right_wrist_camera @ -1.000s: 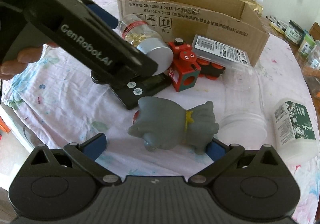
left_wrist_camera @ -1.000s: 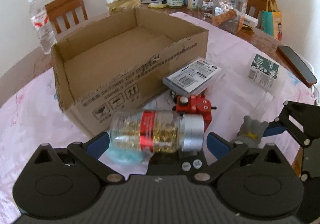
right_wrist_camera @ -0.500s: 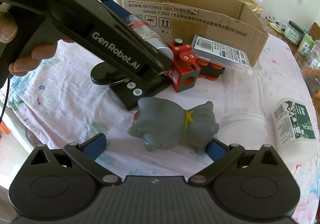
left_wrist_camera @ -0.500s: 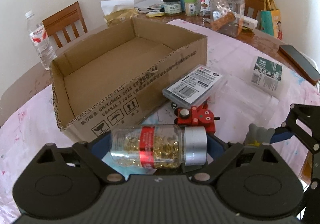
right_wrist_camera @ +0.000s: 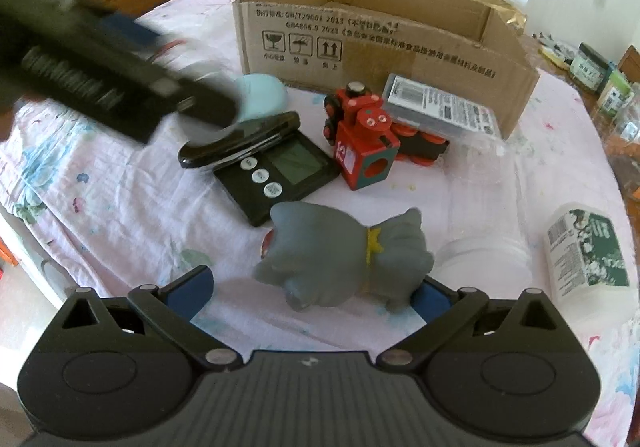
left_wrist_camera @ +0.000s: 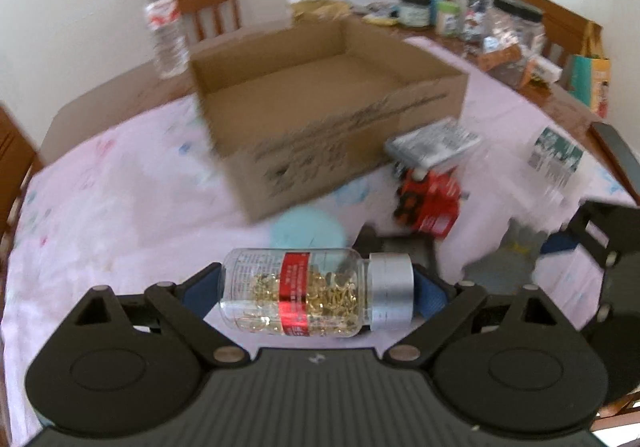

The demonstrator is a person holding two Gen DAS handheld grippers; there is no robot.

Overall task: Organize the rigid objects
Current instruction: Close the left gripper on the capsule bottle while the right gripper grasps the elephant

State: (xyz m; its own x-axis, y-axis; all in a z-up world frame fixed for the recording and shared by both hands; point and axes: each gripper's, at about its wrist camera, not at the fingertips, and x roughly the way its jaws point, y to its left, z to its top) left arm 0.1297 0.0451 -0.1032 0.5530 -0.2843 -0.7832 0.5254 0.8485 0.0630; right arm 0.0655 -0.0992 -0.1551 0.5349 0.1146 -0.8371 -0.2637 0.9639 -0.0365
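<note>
A clear bottle of gold capsules (left_wrist_camera: pixel 308 297), with a red label and a silver cap, lies crosswise between the pads of my left gripper (left_wrist_camera: pixel 316 287), which is shut on it above the tablecloth. In front of it stands the open cardboard box (left_wrist_camera: pixel 340 151), seemingly with nothing inside. In the right wrist view the left gripper (right_wrist_camera: pixel 100 87) is a dark blur at the upper left. My right gripper (right_wrist_camera: pixel 312 291) is open low over the table. A grey elephant toy (right_wrist_camera: pixel 344 255) lies between its fingers; the left finger is clear of the toy.
Before the box (right_wrist_camera: pixel 380 43) lie a red toy train (right_wrist_camera: pixel 360 135), a labelled clear case (right_wrist_camera: pixel 440 107), a black digital timer (right_wrist_camera: pixel 280 171), a black oblong case (right_wrist_camera: pixel 240 139) and a light blue lid (right_wrist_camera: pixel 260 95). A clear jar (right_wrist_camera: pixel 488 207) and a white bottle (right_wrist_camera: pixel 584 247) lie right.
The left gripper's jaws closed on the capsule bottle, then carried it up and to the left, uncovering the timer and blue lid. The right gripper and elephant toy have not moved.
</note>
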